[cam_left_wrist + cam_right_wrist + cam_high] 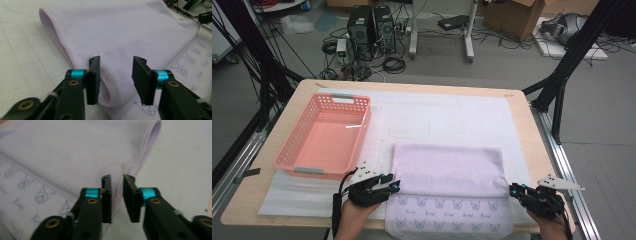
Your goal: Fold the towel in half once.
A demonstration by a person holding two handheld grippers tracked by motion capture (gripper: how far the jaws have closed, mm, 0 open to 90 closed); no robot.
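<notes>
I saw the towel (447,172) lying flat on the near half of the counter (532,135), a soft lilac fleece folded over once so that a plain upper layer covered most of a lower layer printed with small blue cat faces and script along the near edge. A stitched hem ran across the plain layer. The fold made a rounded, tube-like roll at each side edge.

At about 7 o'clock from the towel's middle, my left gripper (389,186) sat at the towel's left edge. In the left gripper view its flat black jaws stood apart, with the rolled left edge of the towel (120,50) between them and no pad pressing on the cloth. Each jaw carried a teal collar and brass rivets on black linkage.

At about 4 o'clock, my right gripper (516,190) sat at the towel's right edge. In the right gripper view its ribbed jaws were parted by a narrow gap, with the folded right edge of the towel (75,150) just ahead of them; nothing was clamped.

A white, faintly gridded mat (462,115) covered the pale wooden counter under the towel. At 10 o'clock from the towel stood a pink plastic basket (294,145), rectangular, with perforated walls and grey handle strips at both short ends. It was well apart from the right gripper and near the left one.
</notes>
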